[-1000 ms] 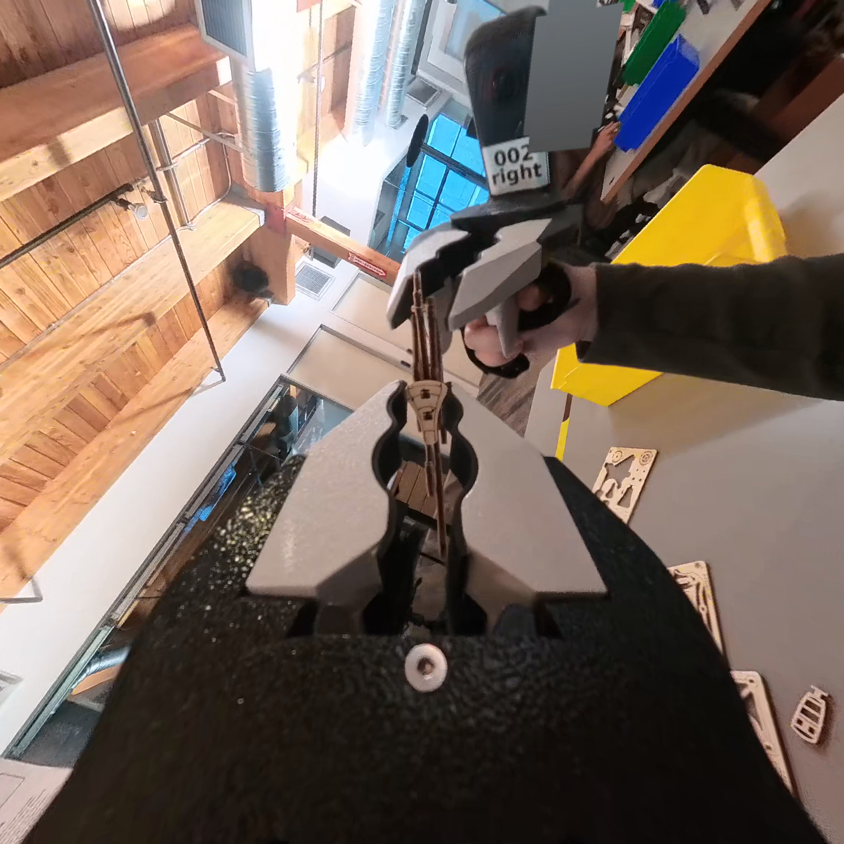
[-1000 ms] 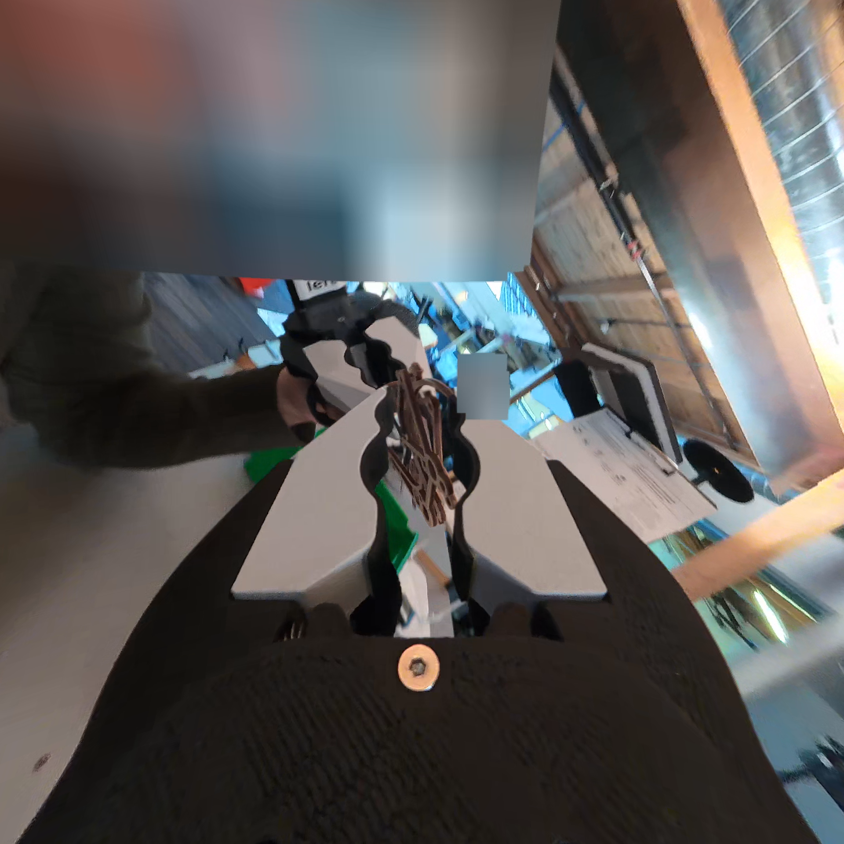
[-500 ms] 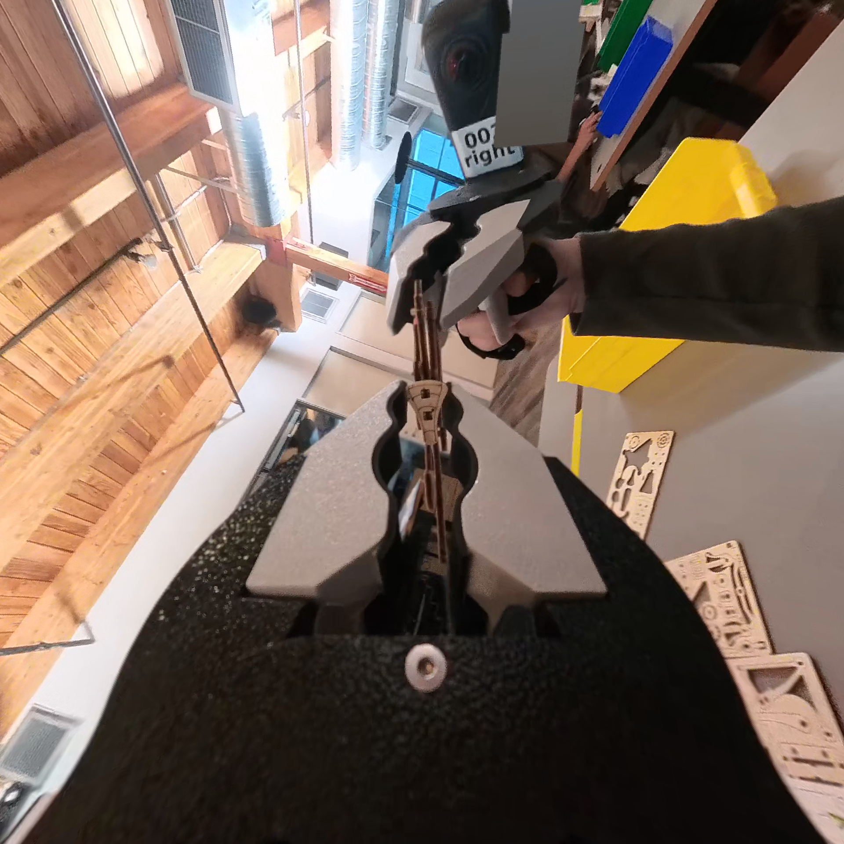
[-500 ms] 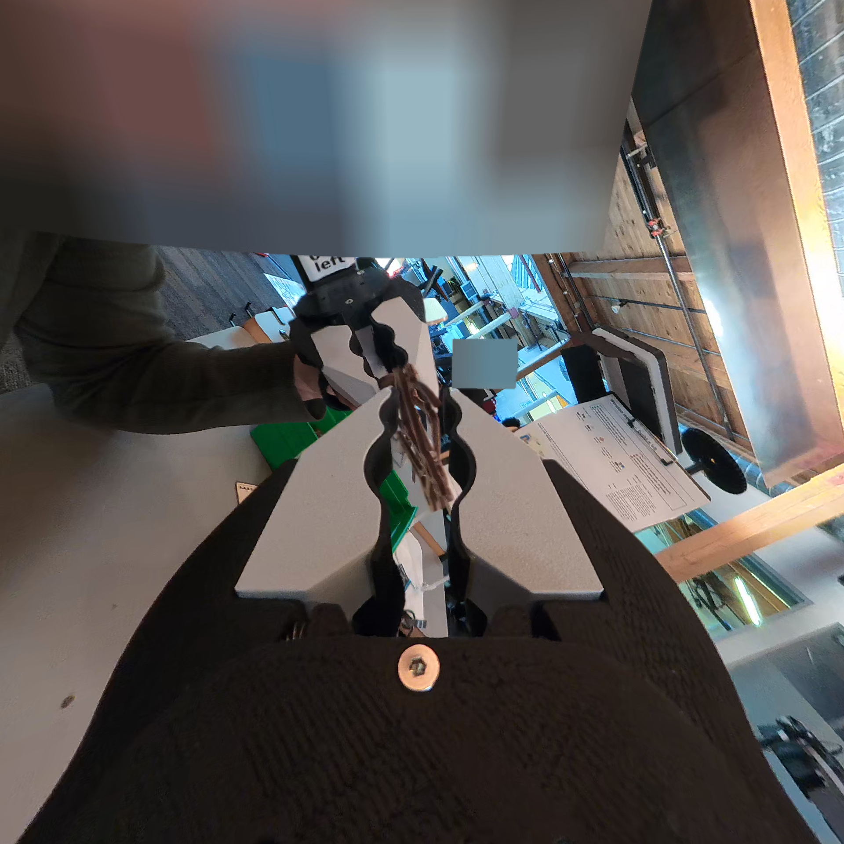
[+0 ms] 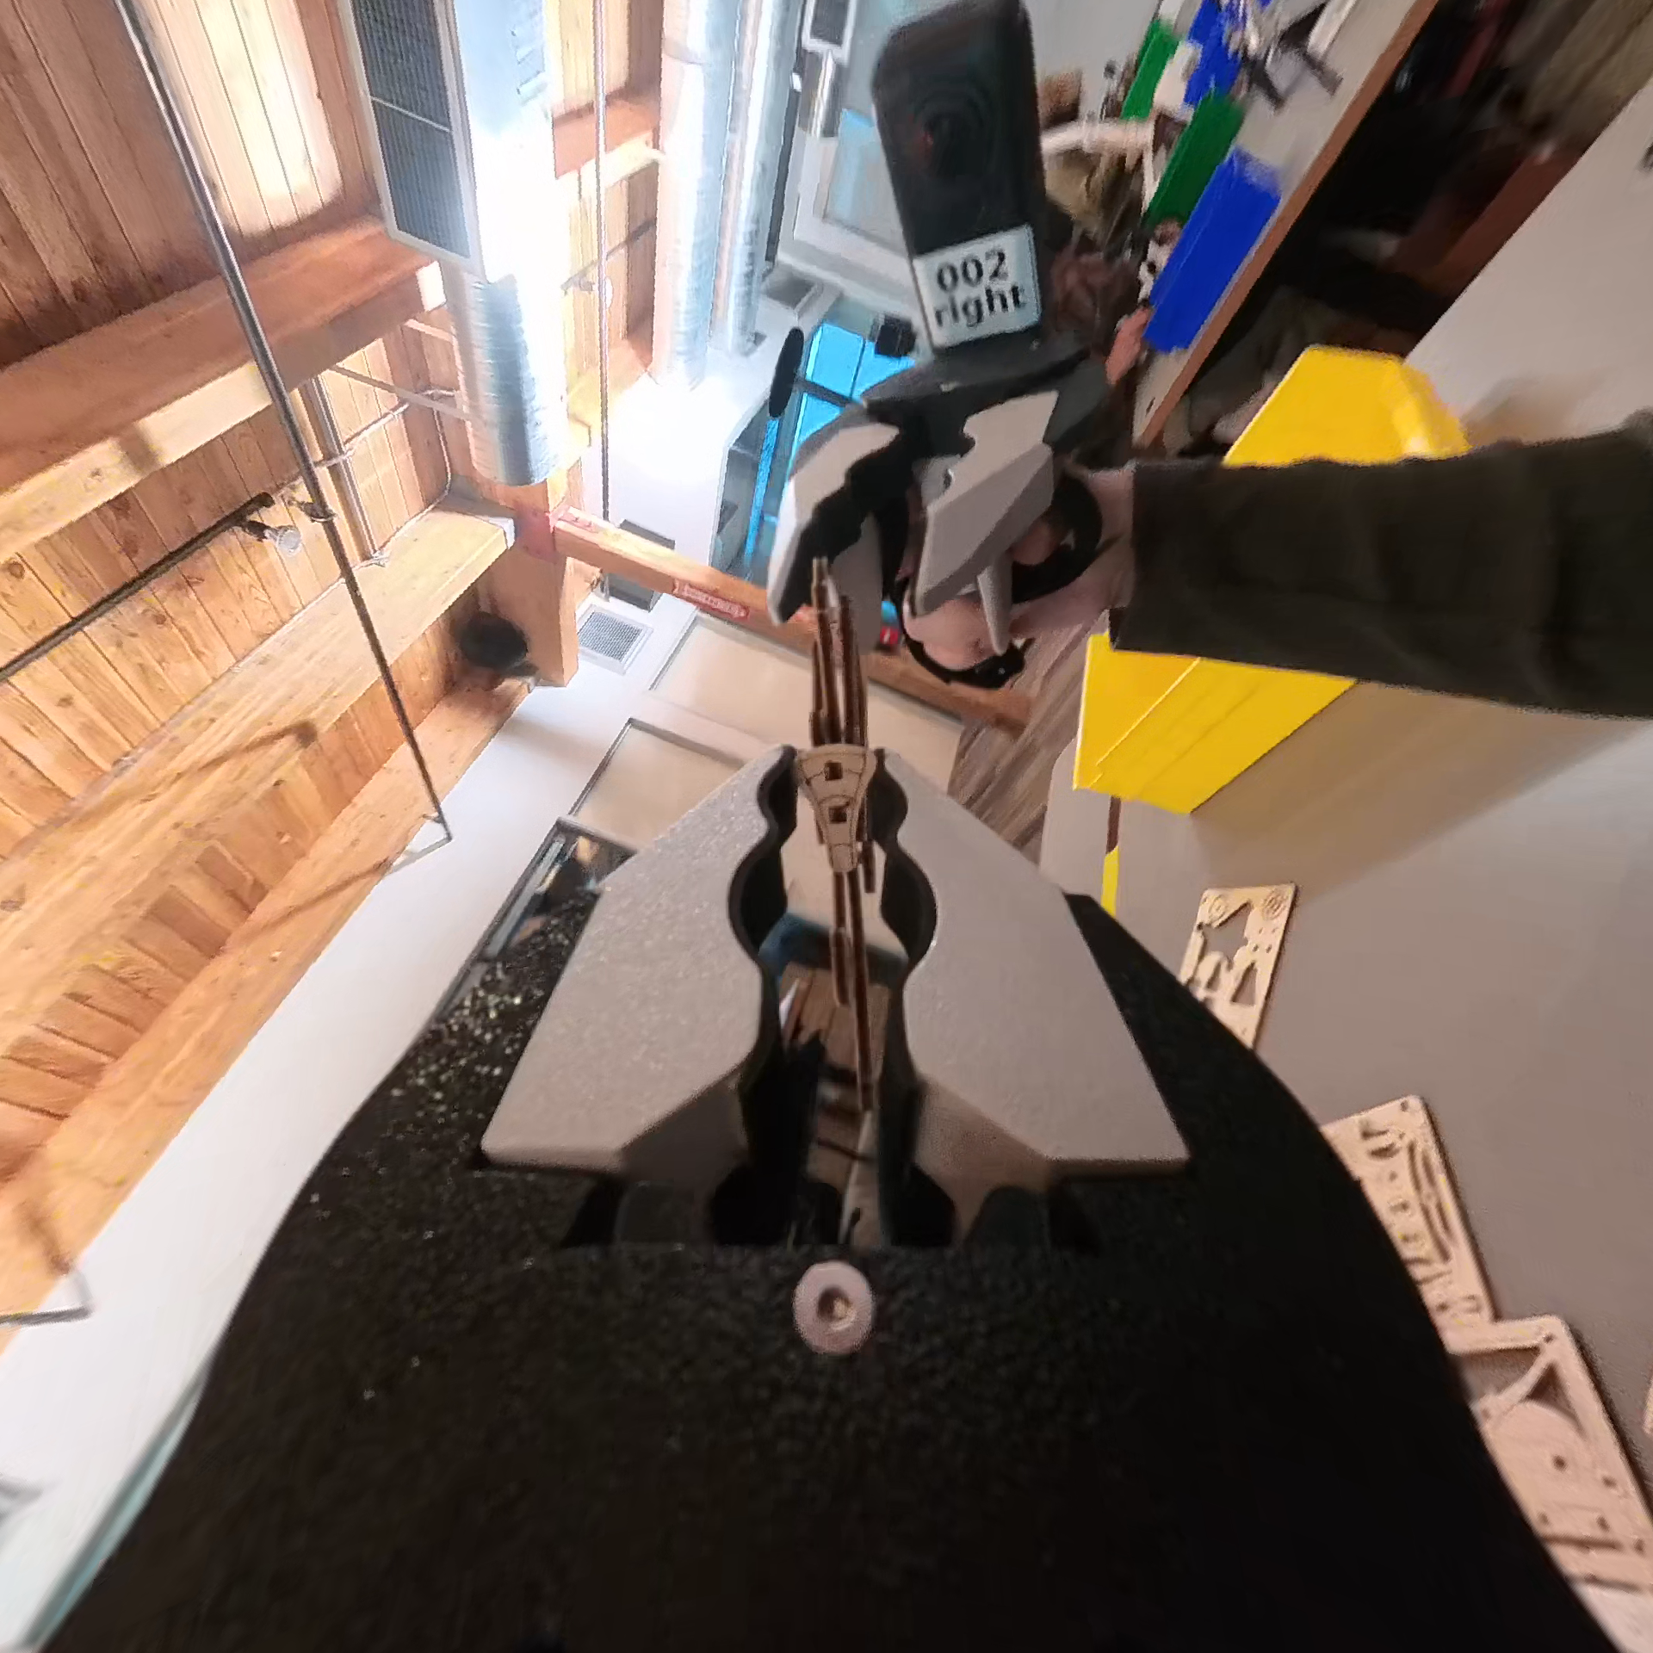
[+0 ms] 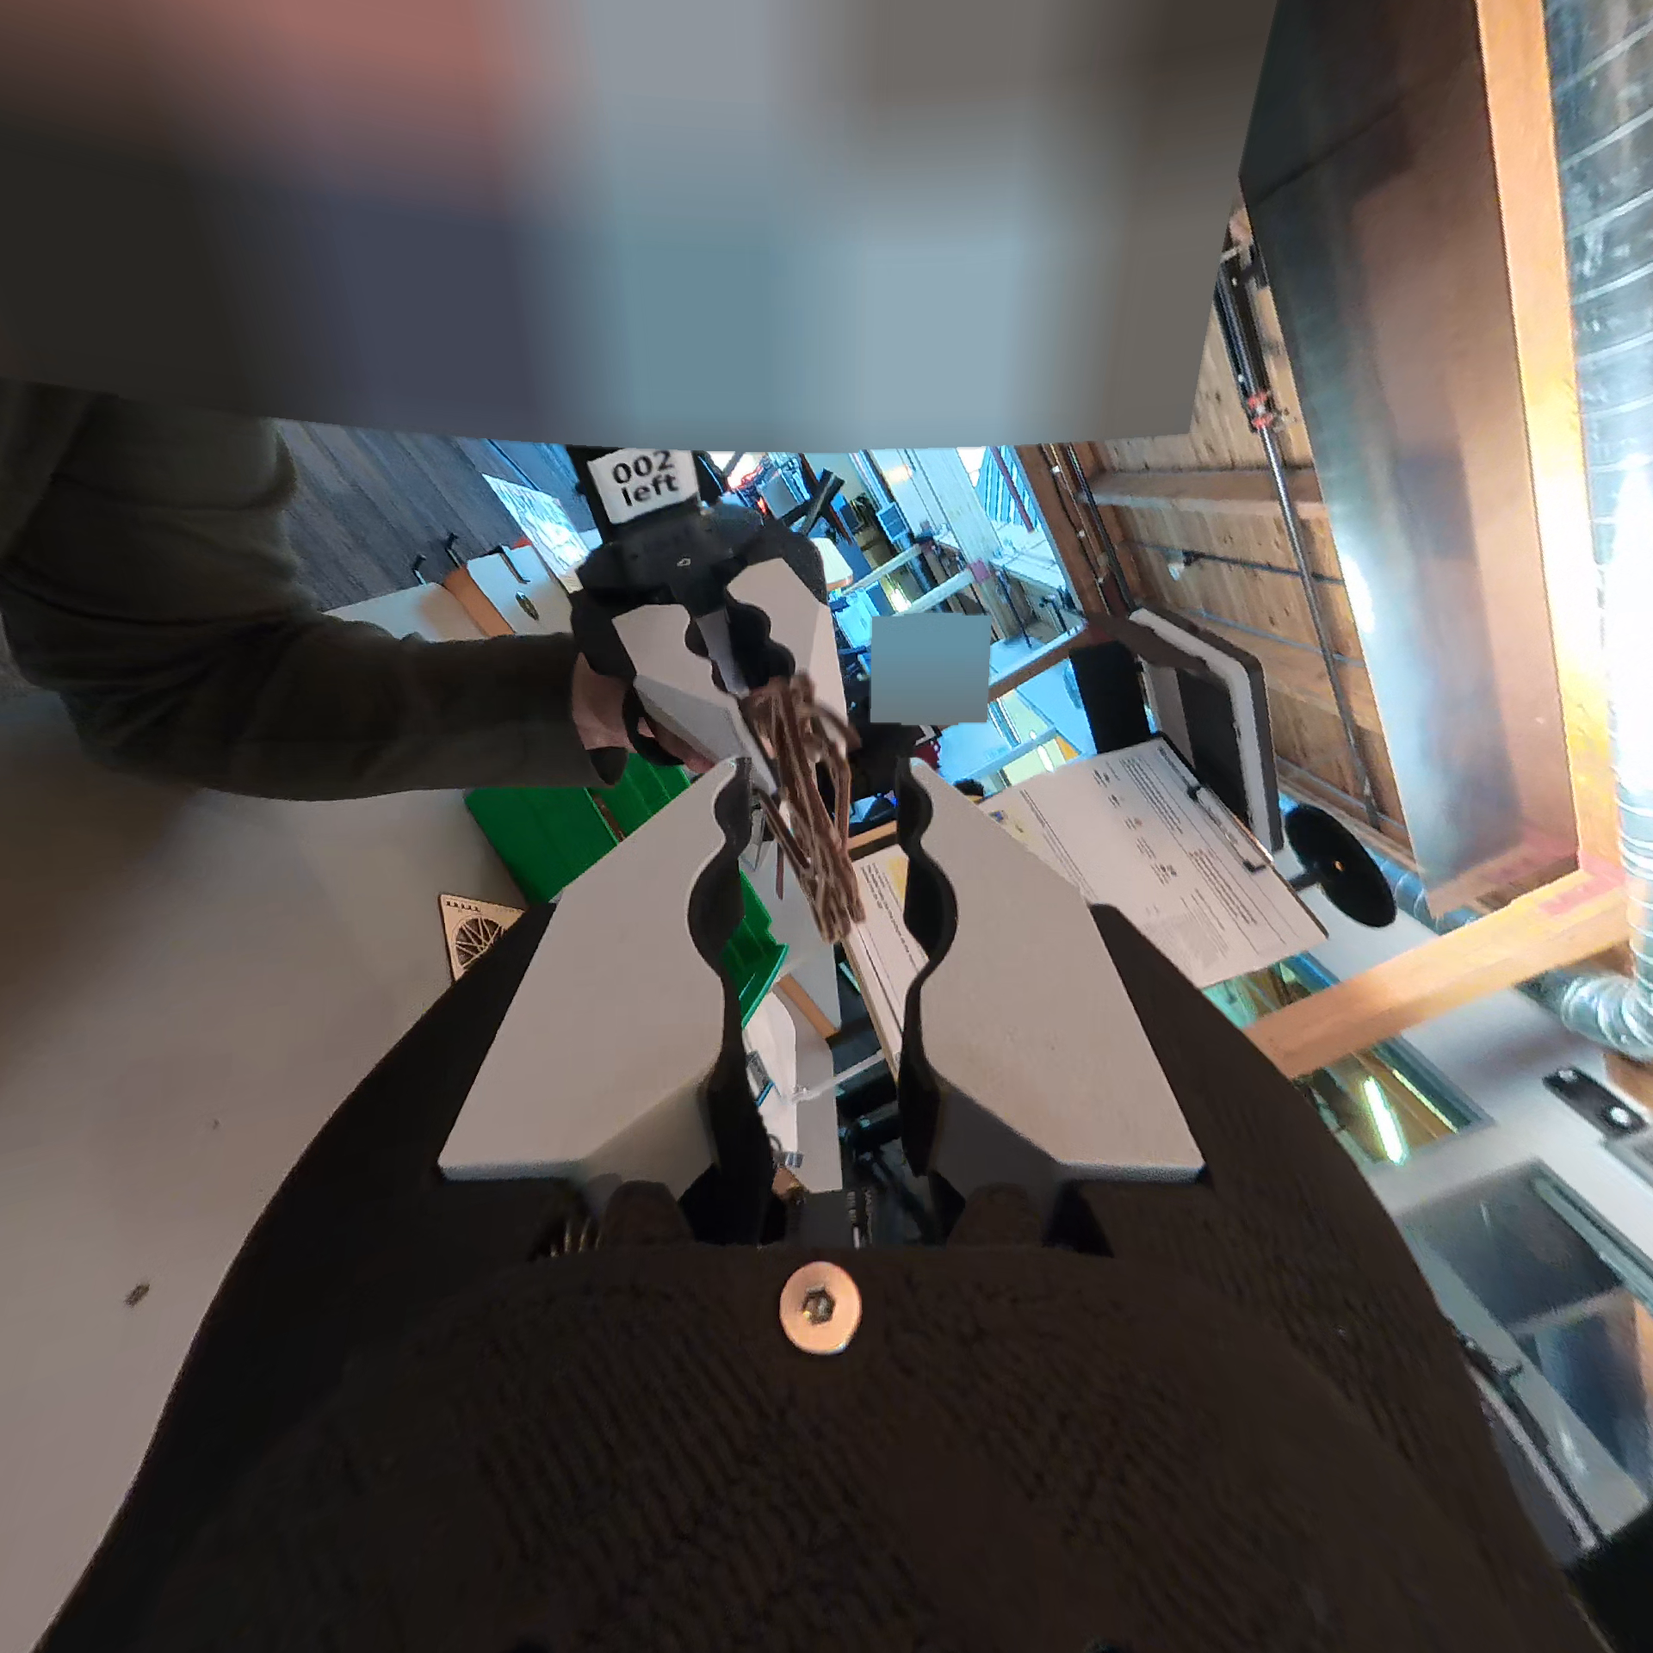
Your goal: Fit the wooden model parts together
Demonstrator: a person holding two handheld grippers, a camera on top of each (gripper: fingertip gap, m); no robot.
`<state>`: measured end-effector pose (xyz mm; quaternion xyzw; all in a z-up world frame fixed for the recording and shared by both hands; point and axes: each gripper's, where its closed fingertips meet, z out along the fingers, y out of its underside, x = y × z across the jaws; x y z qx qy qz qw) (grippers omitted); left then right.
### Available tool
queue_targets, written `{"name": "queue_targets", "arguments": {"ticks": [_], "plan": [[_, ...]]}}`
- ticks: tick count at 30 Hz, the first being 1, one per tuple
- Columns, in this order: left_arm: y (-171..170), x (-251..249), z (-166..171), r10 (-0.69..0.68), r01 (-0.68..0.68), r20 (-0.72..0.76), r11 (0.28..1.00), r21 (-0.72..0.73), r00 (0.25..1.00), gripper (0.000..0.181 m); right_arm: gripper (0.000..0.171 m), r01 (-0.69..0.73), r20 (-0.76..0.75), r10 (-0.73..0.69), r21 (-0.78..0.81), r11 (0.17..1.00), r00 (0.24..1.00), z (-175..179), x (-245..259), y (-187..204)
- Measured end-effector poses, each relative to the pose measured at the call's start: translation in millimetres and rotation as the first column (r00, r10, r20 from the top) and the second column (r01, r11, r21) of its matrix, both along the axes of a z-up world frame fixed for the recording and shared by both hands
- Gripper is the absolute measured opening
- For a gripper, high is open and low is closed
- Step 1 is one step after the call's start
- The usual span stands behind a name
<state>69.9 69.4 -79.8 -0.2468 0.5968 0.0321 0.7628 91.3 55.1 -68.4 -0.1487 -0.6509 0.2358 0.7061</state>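
The left tongs [image 5: 836,778] are closed on one wooden model assembly [image 5: 839,841], held in the air above the bench [image 5: 1431,939]. The right tongs [image 6: 818,787] stand apart, their tips on either side of the assembly's far end without pinching it. Three cut-out wooden sheets [image 5: 1239,962] lie flat on the bench near one yellow bin [image 5: 1190,716].

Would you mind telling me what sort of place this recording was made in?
Probably a workshop or maker space: exposed wooden ceiling beams and silver ventilation ducts overhead, yellow plastic storage bin on the grey worktable, and laser-cut plywood part sheets lying beside it.
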Motion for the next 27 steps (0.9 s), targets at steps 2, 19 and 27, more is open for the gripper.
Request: {"name": "queue_targets", "arguments": {"ticks": [2, 19, 27], "plan": [[0.7, -3.5, 1.8, -0.056, 0.058, 0.033, 0.997, -0.051, 0.998, 0.013, 0.030, -0.007, -0.005, 0.007, -0.016, 1.000, 1.000, 1.1, 0.7, 1.6], [3.0, -8.6, -4.9, -0.052, 0.050, -0.015, 0.996, -0.075, 0.999, 0.013, 0.026, 0.094, -0.032, -0.091, 0.141, 0.986, 0.995, 2.5, -24.7, -15.6], [1.5, -4.3, -10.6, 0.007, -0.009, -0.078, 1.000, -0.028, 0.997, 0.012, 0.010, 0.266, 0.040, -0.285, 0.260, 0.928, 0.958, -12.0, -27.0, -8.5]]}}
